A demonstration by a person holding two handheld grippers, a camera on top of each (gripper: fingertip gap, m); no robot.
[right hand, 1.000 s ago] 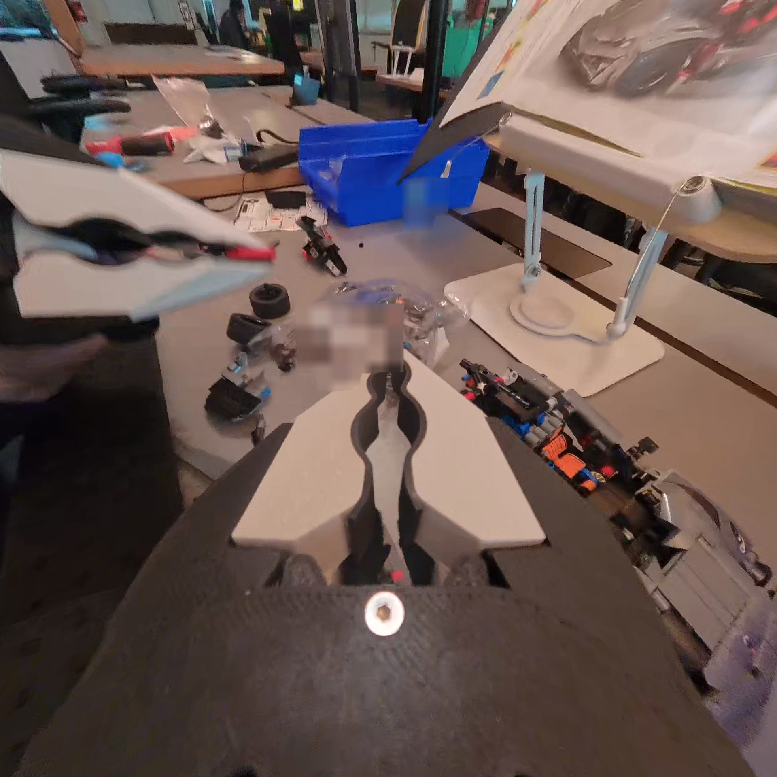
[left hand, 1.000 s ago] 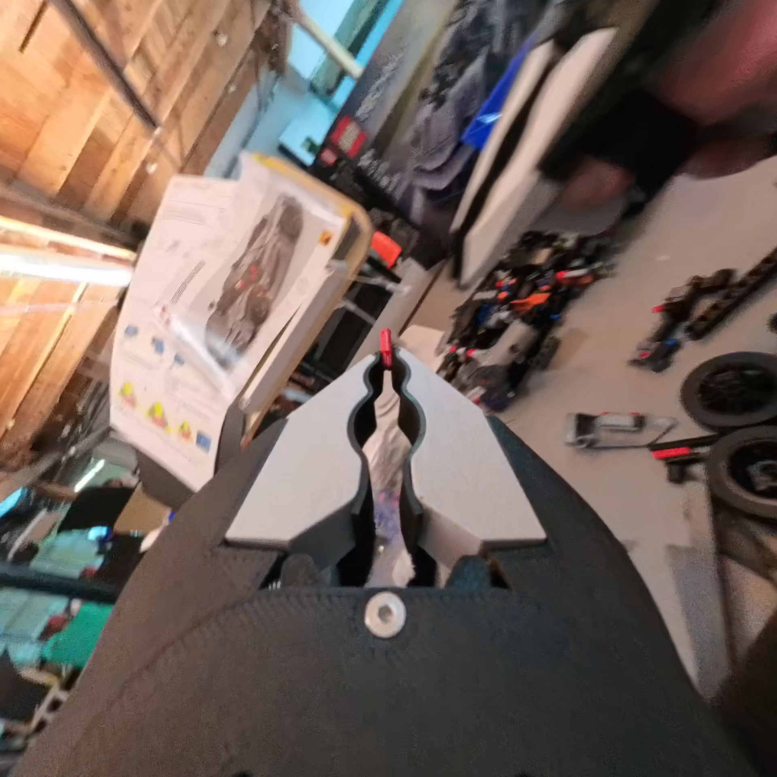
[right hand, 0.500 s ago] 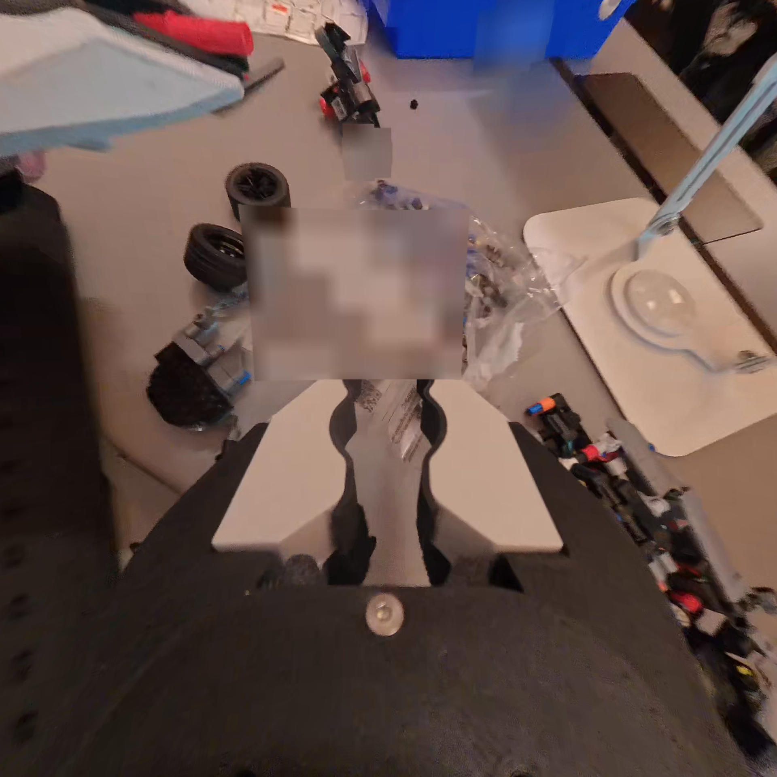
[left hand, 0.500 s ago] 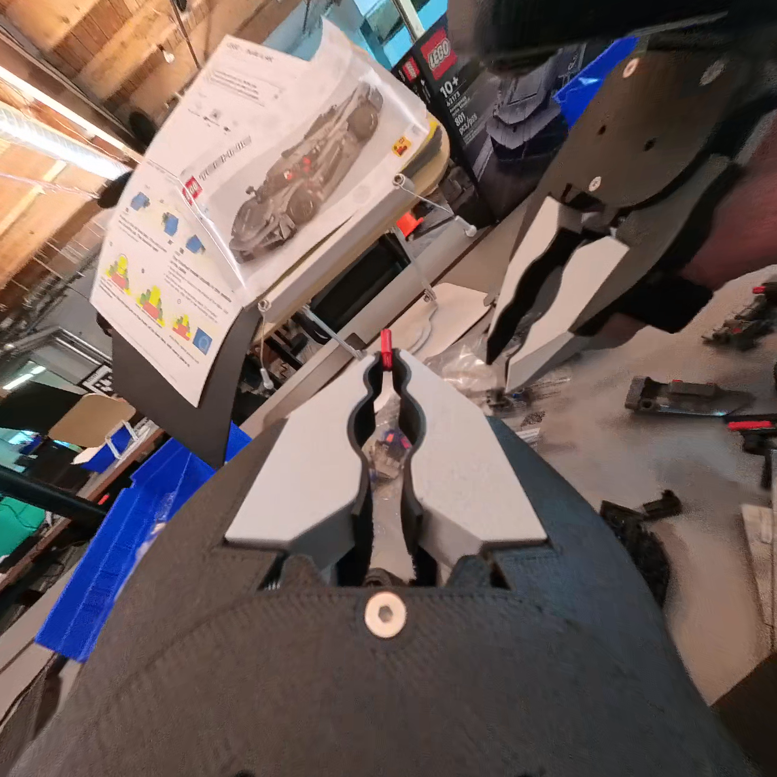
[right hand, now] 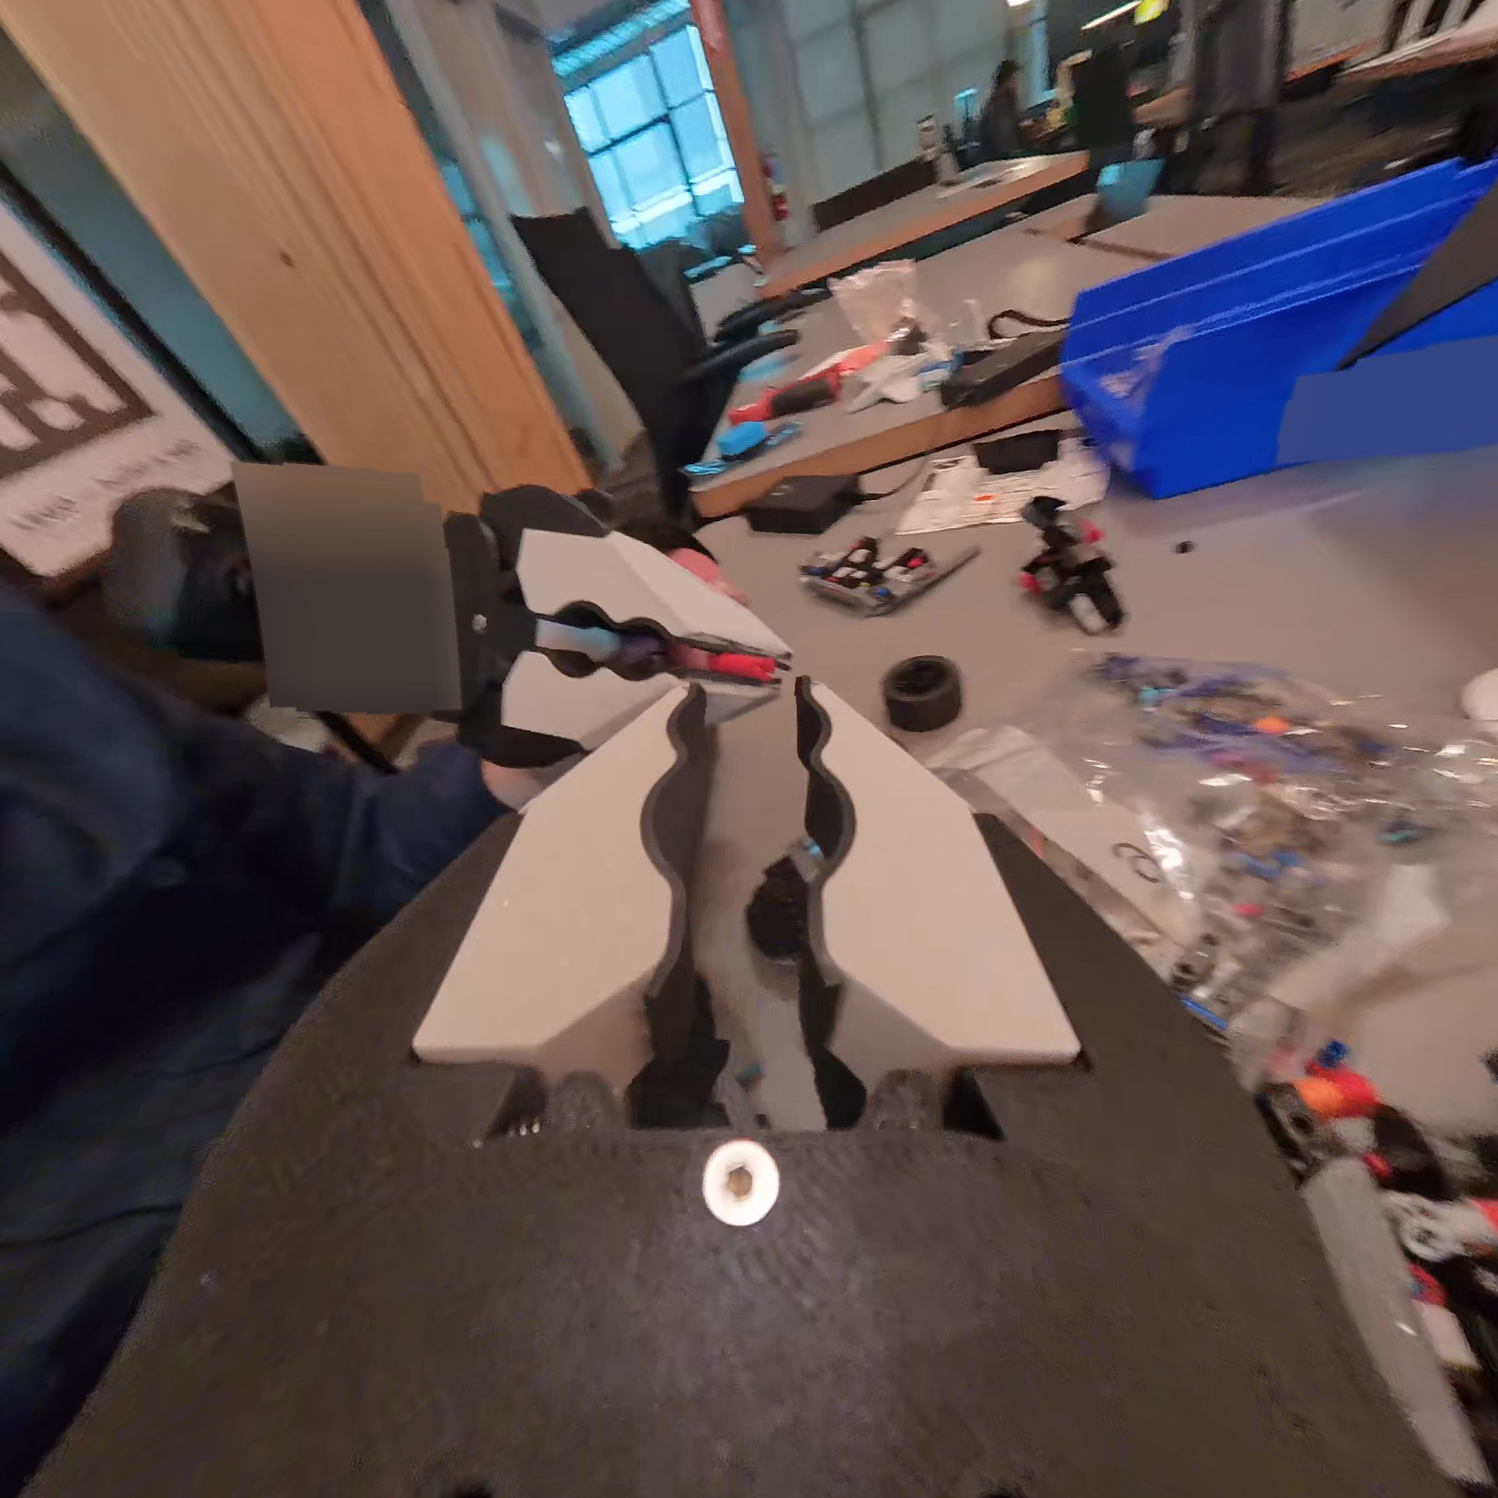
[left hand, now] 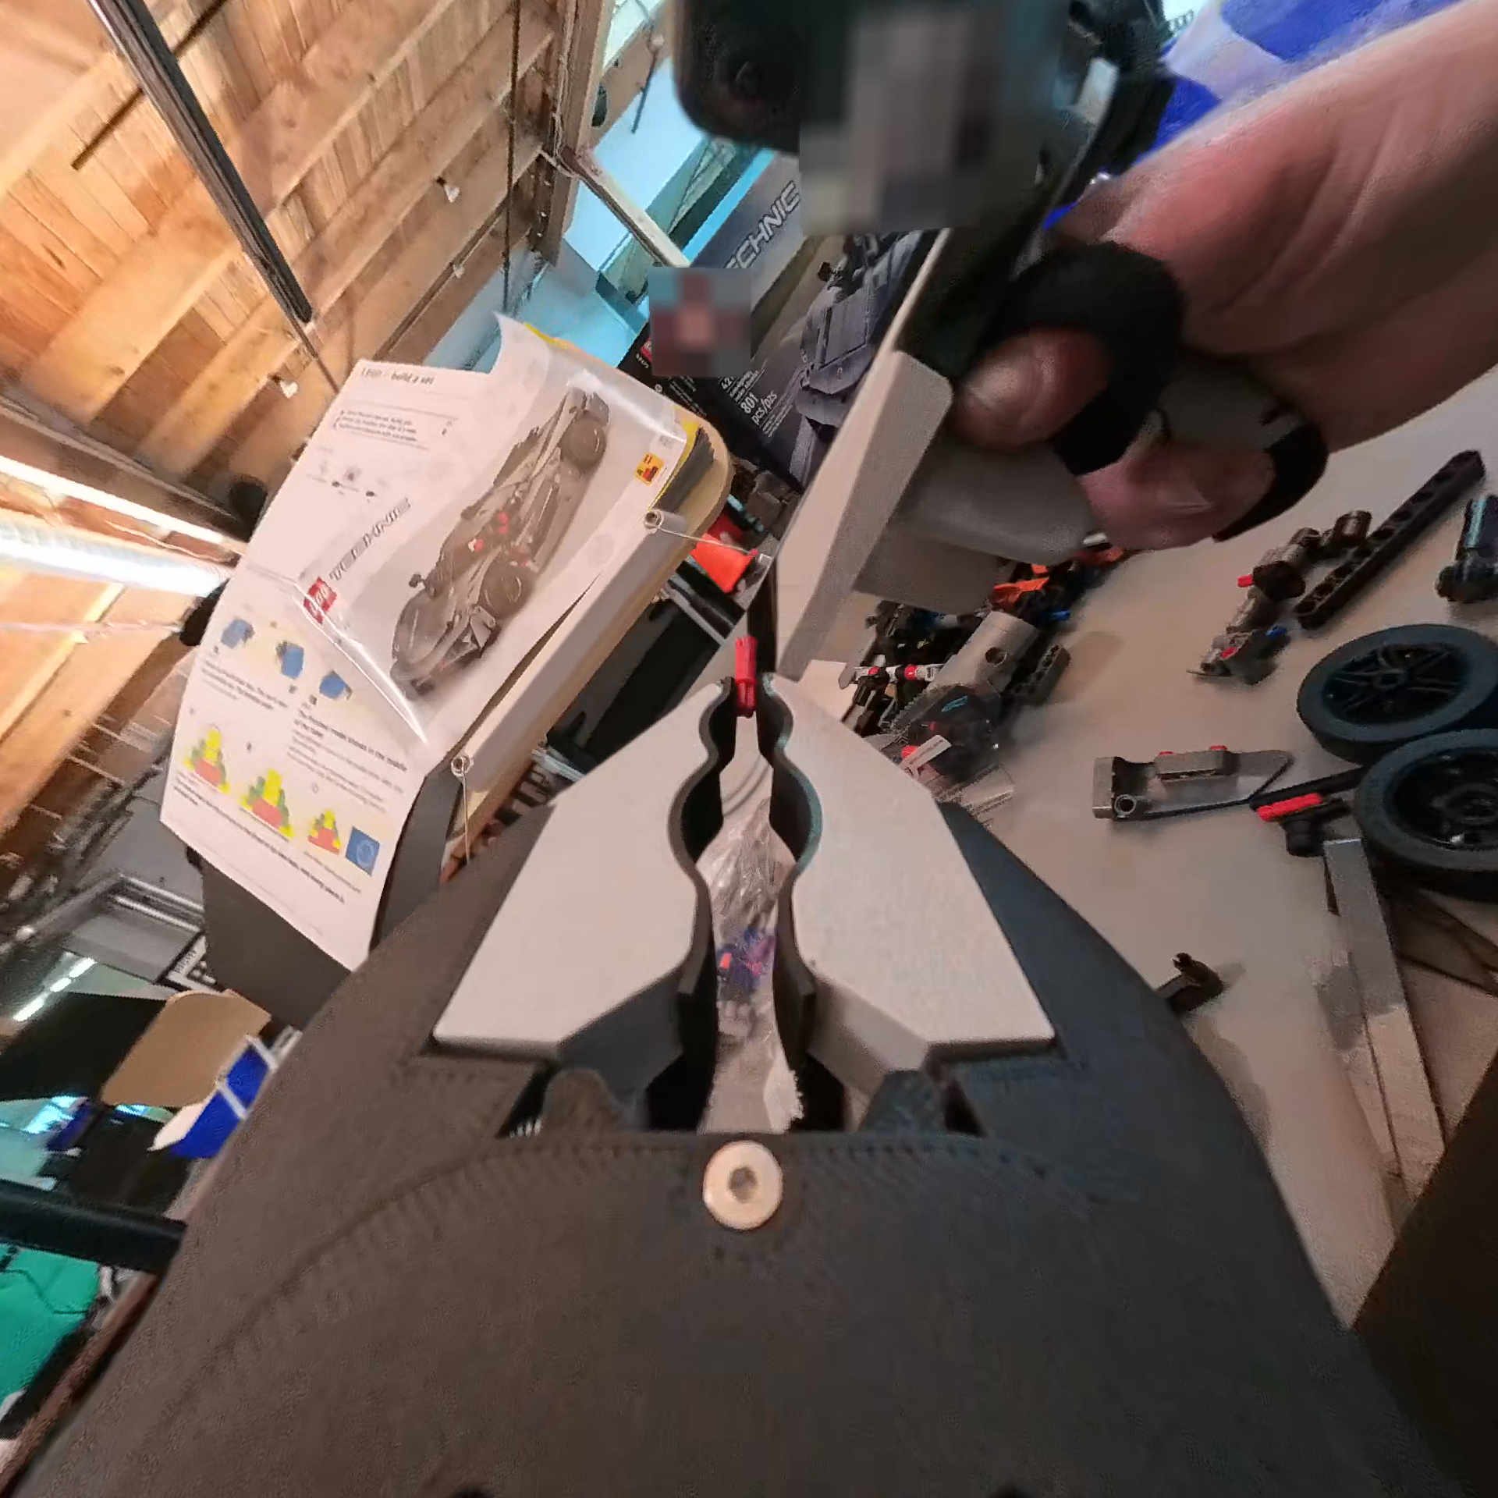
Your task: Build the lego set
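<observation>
While my left tongs [left hand: 746,689] press together on a small red pin [left hand: 743,666], the left wrist view shows that pin standing out past the fingertips, its long axis running straight on along the fingers toward the instruction booklet [left hand: 421,616] clipped open on its stand. The booklet bears a printed logo, lines of text and a picture of a grey car; behind it leans a dark set box [left hand: 778,324] with white lettering, which I leave unquoted. My right tongs [left hand: 819,624] come down from the upper right, my right hand [left hand: 1264,340] wrapped round the handle, and their grey finger ends just beside the pin. On the grey table [left hand: 1200,875] lie the half-built car chassis [left hand: 965,689], two black wheels [left hand: 1410,729] and loose black beams. In the right wrist view my right tongs [right hand: 746,689] are spread, nothing between the fingers. Just ahead of their tips the left tongs [right hand: 770,661] reach in from the left, lying nearly level, with the red pin [right hand: 742,666] gripped lengthwise at the tips and pointing right, toward the gap of my open fingers, whether touching I cannot tell. Beyond lie a black tyre [right hand: 924,693], a clear bag of parts [right hand: 1297,794], a printed sheet [right hand: 997,494] too blurred to read, and a blue bin [right hand: 1264,381].
</observation>
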